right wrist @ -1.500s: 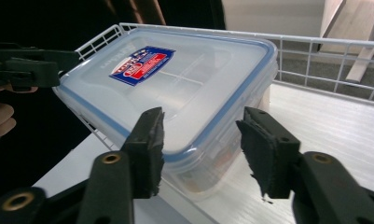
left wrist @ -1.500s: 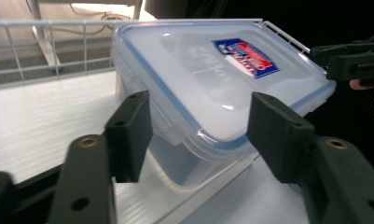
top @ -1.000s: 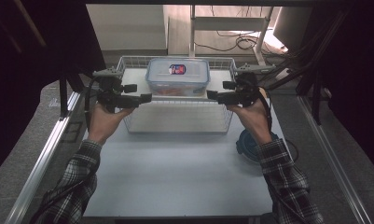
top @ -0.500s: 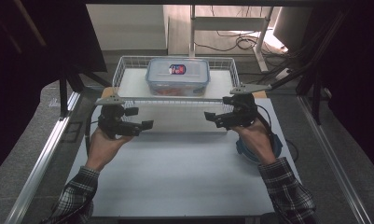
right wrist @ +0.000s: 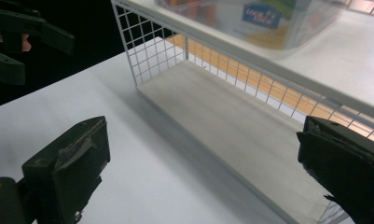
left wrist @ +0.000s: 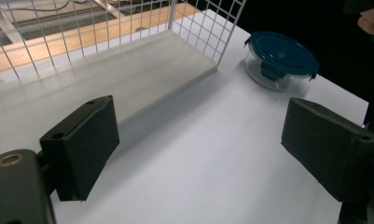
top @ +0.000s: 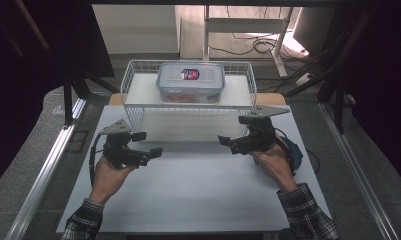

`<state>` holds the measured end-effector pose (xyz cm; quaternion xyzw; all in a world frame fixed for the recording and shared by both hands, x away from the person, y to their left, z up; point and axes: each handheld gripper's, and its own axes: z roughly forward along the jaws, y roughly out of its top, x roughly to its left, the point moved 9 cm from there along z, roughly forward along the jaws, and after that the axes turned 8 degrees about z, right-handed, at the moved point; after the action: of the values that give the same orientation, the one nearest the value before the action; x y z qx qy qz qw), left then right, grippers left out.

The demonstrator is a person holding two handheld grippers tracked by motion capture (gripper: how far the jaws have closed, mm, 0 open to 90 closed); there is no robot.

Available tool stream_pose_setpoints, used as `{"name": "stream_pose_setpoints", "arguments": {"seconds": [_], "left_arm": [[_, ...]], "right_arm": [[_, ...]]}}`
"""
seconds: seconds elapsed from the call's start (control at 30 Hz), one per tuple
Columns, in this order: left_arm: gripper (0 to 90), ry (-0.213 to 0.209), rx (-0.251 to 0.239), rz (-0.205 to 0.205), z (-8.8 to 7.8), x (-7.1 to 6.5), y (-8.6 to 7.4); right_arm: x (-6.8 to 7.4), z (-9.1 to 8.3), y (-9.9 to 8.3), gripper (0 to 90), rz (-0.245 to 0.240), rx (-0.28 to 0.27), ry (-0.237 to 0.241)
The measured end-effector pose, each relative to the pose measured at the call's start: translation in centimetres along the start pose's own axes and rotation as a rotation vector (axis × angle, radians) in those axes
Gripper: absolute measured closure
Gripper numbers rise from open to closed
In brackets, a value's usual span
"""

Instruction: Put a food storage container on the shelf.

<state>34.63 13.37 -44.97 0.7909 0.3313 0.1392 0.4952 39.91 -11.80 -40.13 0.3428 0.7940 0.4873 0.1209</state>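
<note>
A clear rectangular lidded box (top: 190, 82) with a red and blue label sits on the top shelf of a white wire rack (top: 138, 107) at the back of the table. In the right gripper view the box (right wrist: 264, 18) shows above the rack's lower shelf (right wrist: 231, 116). My left gripper (top: 150, 145) hovers low over the table in front of the rack's left end, jaws apart. My right gripper (top: 227, 142) hovers in front of the rack's right end. Both pairs of jaws have just been opening, and nothing is between them (left wrist: 198, 140) (right wrist: 208, 163).
A round glass container with a blue lid (left wrist: 280, 56) stands on the white table (top: 198, 190) by the rack's right end, partly hidden behind the right hand (top: 294, 152). Cables trail from both grippers. Metal rails flank the table.
Both hands have come down and back toward the person, from the rack's top shelf level to just above the table. The box stays on the rack.
</note>
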Motion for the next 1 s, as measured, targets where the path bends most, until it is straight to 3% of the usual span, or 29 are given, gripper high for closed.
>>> {"name": "stream_pose_setpoints", "arguments": {"seconds": [0.43,0.83,1.0], "left_arm": [[7.9,0.039,0.035,0.037,0.3,-1.5,-3.6],[7.2,0.046,0.047,0.016,0.3,-2.2,-7.0],[7.0,0.056,0.045,0.032,0.2,-2.5,-8.1]], "right_arm": [[0.9,-0.7,-3.4,1.1,-0.019,0.008,-0.013],[1.1,-1.0,-7.1,1.5,-0.01,0.011,-0.035],[1.6,-1.1,-8.0,1.5,-0.033,0.012,-0.046]]}}
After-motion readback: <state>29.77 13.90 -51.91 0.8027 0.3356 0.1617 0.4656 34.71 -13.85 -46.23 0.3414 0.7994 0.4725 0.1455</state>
